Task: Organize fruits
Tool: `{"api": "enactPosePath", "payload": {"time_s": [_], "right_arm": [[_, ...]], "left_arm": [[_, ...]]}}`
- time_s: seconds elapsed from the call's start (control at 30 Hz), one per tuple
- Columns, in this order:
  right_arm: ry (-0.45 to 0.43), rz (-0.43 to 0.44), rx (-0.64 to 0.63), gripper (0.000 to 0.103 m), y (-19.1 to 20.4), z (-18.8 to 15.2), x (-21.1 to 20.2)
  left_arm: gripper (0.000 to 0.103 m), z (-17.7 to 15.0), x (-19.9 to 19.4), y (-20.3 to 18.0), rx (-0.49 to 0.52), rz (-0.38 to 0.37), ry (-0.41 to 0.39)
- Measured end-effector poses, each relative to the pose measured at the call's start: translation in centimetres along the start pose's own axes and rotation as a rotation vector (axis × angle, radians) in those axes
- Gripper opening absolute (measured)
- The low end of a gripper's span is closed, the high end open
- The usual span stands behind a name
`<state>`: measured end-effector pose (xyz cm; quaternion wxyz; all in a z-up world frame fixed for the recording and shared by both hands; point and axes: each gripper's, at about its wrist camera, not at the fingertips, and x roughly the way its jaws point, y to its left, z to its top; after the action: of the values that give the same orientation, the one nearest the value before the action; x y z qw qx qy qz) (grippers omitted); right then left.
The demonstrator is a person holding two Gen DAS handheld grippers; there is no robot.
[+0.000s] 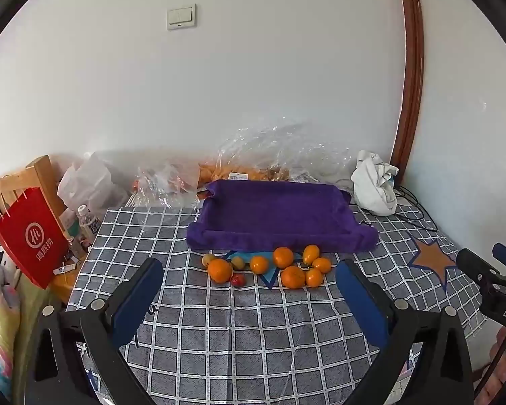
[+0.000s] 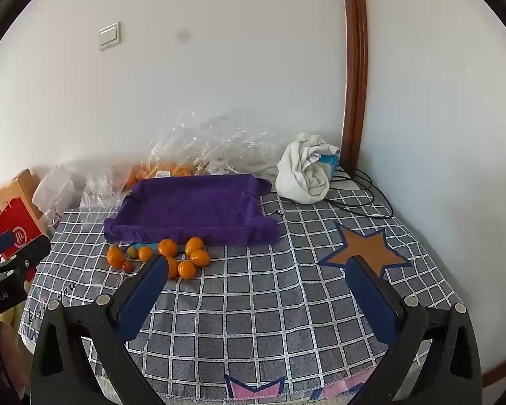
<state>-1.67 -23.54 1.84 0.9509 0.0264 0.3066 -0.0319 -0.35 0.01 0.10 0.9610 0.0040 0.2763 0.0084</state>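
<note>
Both of my hand-held grippers are spread as wide as they go and hold nothing: the left hand-held gripper (image 1: 249,283) hovers short of the fruit, the right hand-held gripper (image 2: 258,275) off to the side over bare cloth. The cluster of round orange citrus fruits (image 1: 283,257) lies on the grey checked cloth-covered surface (image 1: 219,330), just before the front rim of the soft purple fabric tray (image 1: 273,214), which looks empty. My worry is that the fruits touch one another; closing on one could nudge its neighbours and set them rolling toward the surface's edge. The small red fruit (image 1: 238,280) and the small greenish fruit (image 1: 237,262) might slip between my broad pads. The tray's limp wall could fold if I bump it.
</note>
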Motion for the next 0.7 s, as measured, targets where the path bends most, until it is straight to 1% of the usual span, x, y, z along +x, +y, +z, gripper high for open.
{"api": "enactPosePath", "payload": {"time_s": [0.03, 0.07, 0.1, 0.13, 0.2, 0.33, 0.37, 0.43, 0.57, 0.7], "right_arm": [[0.006, 0.0, 0.002, 0.103, 0.0, 0.0, 0.0], [0.01, -0.002, 0.005, 0.103, -0.1, -0.1, 0.0], [0.0, -0.013, -0.008, 0.103, 0.1, -0.2, -0.4], [0.015, -0.007, -0.003, 0.103, -0.1, -0.1, -0.3], [0.034, -0.008, -0.016, 0.103, 0.3, 0.2, -0.3], [0.019, -0.02, -0.034, 0.103, 0.3, -0.2, -0.1], [0.019, -0.017, -0.032, 0.103, 0.3, -0.1, -0.1], [0.018, -0.015, -0.03, 0.103, 0.1, 0.0, -0.2], [0.002, -0.01, -0.035, 0.103, 0.4, 0.0, -0.6], [0.006, -0.018, -0.043, 0.103, 0.8, 0.0, -0.6]], "left_arm": [[0.103, -0.1, -0.3, 0.0, 0.001, 0.002, -0.003], [0.103, -0.2, 0.0, 0.1, -0.007, -0.001, 0.018], [0.103, 0.1, 0.9, -0.2, -0.008, 0.009, 0.059], [0.103, 0.2, 0.6, -0.1, -0.016, 0.003, 0.043], [0.103, 0.7, 0.4, 0.2, -0.03, 0.0, 0.034], [0.103, 1.2, 0.6, 0.2, -0.041, -0.003, 0.052], [0.103, 0.6, 0.7, 0.6, -0.049, -0.002, 0.052], [0.103, 0.7, 0.9, 0.6, -0.053, 0.006, 0.061], [0.103, 0.3, 0.9, 0.8, -0.055, 0.009, 0.053], [0.103, 0.2, 1.0, 0.7, -0.055, 0.009, 0.052]]}}
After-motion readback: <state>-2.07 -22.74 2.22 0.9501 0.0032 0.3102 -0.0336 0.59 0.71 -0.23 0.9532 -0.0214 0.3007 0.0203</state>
